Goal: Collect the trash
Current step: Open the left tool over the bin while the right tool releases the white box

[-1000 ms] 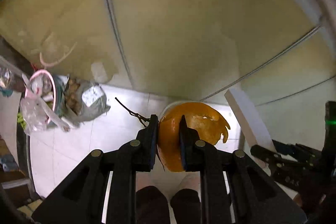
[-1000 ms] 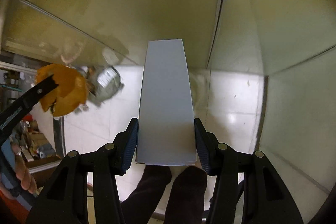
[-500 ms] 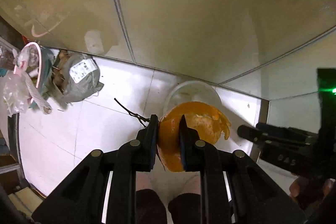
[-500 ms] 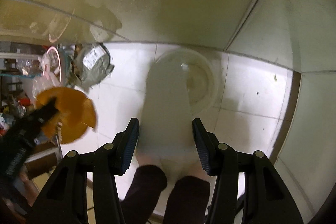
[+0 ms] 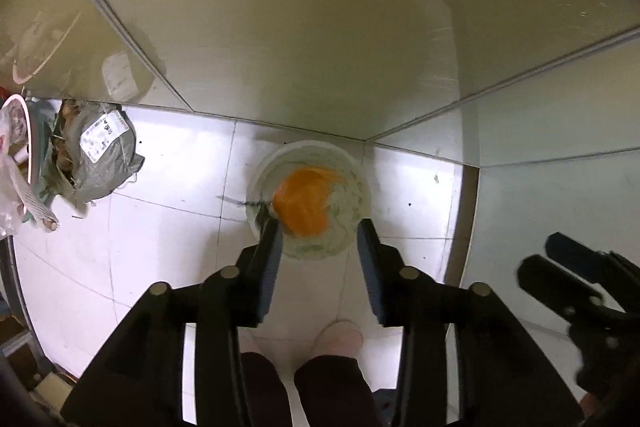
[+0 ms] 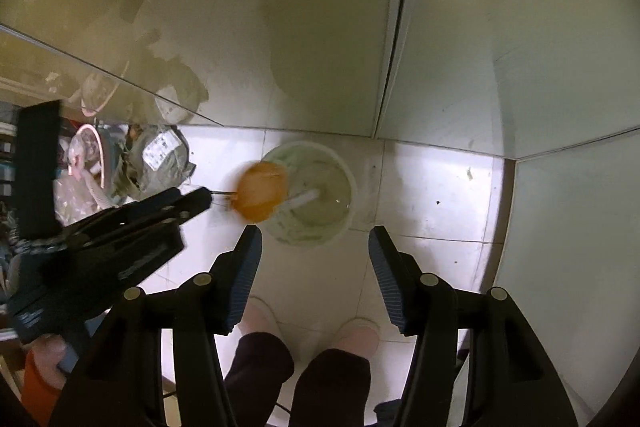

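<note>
A round white bin (image 5: 306, 163) is seen from above, set on pale floor tiles (image 5: 172, 227) in a corner where the walls (image 5: 320, 27) meet; wall edges close it in from 10 through 2 o'clock, while open tile is left toward 8 o'clock and toward 3 o'clock. An orange peel (image 5: 306, 199), blurred, is seen over the bin's mouth, its curled bowl turned toward 7 o'clock with a thin dark stem pointing to 9 o'clock. The left gripper (image 5: 320, 247) is spread wide and grasps nothing, the peel lying beyond its tips. The right gripper (image 6: 314, 255) is likewise parted and empty. A white strip (image 6: 302, 201) is seen inside the bin, its long axis running from 2 to 8 o'clock. A grey bag (image 5: 102, 151) with a label is left at 9 o'clock, well apart from the bin.
</note>
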`<state>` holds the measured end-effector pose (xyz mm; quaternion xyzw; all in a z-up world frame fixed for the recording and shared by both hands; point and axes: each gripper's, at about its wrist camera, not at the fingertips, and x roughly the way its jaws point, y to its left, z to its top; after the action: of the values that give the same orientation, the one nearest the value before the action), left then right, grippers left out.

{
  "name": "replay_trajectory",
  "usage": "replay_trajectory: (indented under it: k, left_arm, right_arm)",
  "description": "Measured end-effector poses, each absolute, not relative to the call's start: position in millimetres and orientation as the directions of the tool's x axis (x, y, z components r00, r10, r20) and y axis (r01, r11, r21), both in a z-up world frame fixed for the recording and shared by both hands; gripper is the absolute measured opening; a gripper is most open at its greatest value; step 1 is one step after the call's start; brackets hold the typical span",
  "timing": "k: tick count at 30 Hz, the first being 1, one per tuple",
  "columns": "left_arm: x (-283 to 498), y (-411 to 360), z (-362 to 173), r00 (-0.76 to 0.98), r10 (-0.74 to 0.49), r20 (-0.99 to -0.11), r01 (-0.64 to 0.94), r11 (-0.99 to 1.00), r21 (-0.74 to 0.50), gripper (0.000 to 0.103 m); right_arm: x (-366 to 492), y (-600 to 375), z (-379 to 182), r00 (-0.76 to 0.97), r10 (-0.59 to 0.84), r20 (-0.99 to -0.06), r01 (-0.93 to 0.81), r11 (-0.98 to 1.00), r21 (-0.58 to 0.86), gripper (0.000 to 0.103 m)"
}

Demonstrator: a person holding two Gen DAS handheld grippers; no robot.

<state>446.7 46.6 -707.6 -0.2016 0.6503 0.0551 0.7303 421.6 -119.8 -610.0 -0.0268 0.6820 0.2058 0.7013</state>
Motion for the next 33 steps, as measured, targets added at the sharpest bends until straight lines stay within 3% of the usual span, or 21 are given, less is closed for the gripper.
replay_trajectory:
  k: [9, 20, 28, 33]
  left_arm:
    - [427, 54, -604, 0.184, -0.146, -0.972, -0.303, 0.932, -0.198, 0.039]
    - [398, 71, -359, 0.412, -0.09, -0.907, -0.213, 0.958, -0.192, 0.039]
    - [371, 80, -187, 0.638, -0.045, -0.769, -0.105, 0.984, -0.144, 0.039]
    - [351, 91, -116, 0.759, -0.037, -0.65, -0.061, 0.99, -0.128, 0.054]
  right_arm:
    - [416, -110, -519, 0.061, 0.294, -0.954, -0.32, 0.911, 0.261, 0.052]
    - [392, -104, -316, 0.271, 0.367, -0.89, -0.329, 0.904, 0.273, 0.052]
    - [358, -106, -168, 0.502, 0.408, -0.763, -0.346, 0.903, 0.256, 0.052]
    - [338, -104, -107, 0.628, 0.387, -0.675, -0.343, 0.916, 0.205, 0.052]
